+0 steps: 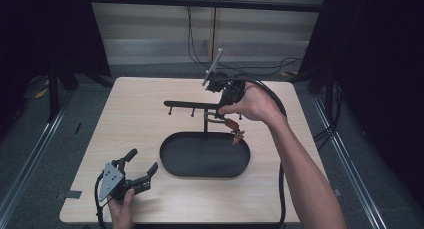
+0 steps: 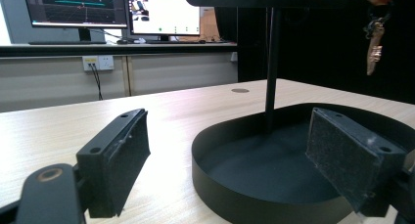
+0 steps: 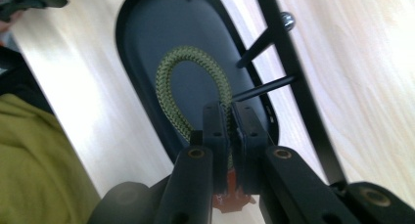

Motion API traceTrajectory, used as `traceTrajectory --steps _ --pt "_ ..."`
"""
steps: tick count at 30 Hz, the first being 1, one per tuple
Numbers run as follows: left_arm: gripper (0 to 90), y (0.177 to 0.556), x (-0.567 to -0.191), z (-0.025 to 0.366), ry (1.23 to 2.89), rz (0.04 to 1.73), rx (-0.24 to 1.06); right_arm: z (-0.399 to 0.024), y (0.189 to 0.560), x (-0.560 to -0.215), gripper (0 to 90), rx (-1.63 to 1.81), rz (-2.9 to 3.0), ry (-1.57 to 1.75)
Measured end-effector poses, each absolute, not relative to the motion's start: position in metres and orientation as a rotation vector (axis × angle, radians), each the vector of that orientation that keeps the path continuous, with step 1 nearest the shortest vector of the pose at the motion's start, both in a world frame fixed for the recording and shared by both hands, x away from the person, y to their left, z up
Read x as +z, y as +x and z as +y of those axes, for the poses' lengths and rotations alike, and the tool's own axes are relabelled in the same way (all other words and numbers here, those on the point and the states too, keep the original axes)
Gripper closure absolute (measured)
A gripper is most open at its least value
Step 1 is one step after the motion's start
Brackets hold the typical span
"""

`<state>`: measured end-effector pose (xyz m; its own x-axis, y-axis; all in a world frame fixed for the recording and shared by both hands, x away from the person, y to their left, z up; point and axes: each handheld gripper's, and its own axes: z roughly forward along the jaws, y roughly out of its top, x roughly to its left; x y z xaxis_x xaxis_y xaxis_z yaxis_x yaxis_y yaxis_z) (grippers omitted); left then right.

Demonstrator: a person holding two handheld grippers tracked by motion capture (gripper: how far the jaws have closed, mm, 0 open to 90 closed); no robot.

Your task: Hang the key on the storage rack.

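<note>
The right gripper [image 1: 223,106], upper centre of the high view, is clamped on a green braided cord loop [image 3: 188,82] with a red tab and keys [image 1: 237,134] dangling below it; in the right gripper view the jaws stand nearly together with the cord pinched between the pads and the loop arching over the black oval tray [image 3: 147,43]. The loop hangs just beside the pegs of the black key stand [image 1: 192,105], whose crossbar runs across the middle of the high view; whether it has caught a peg [image 3: 262,89] is hard to tell, since the hand covers that spot. The left gripper [image 1: 136,173], lower left, rests on the table [image 1: 125,119] with its jaws spread wide and nothing between them, facing the tray.

The likely trouble: the loop is limp and narrow, so it could slide past the peg tip rather than over it; the swinging keys could tug it off; a push against the crossbar might tip the slim stand, which nothing steadies.
</note>
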<state>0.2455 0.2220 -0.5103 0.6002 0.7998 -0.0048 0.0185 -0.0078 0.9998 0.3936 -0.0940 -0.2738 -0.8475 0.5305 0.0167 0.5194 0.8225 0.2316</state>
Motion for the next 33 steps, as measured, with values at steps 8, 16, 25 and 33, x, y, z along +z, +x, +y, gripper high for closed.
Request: traceTrajectory --steps 8,16,25,33 --pt "15.7 0.246 -0.51 0.222 1.458 0.734 0.714 -0.089 0.403 -0.281 85.3 0.353 2.938 0.859" --pt "15.7 0.246 -0.511 0.221 1.454 0.734 0.71 -0.089 0.406 -0.281 84.8 0.362 2.914 0.862" --pt "15.7 0.246 -0.511 0.221 1.45 0.735 0.709 -0.096 0.407 -0.281 82.7 0.41 2.92 0.877" --pt "15.7 0.246 -0.51 0.222 1.463 0.73 0.714 -0.092 0.41 -0.283 80.6 0.42 2.92 0.888"
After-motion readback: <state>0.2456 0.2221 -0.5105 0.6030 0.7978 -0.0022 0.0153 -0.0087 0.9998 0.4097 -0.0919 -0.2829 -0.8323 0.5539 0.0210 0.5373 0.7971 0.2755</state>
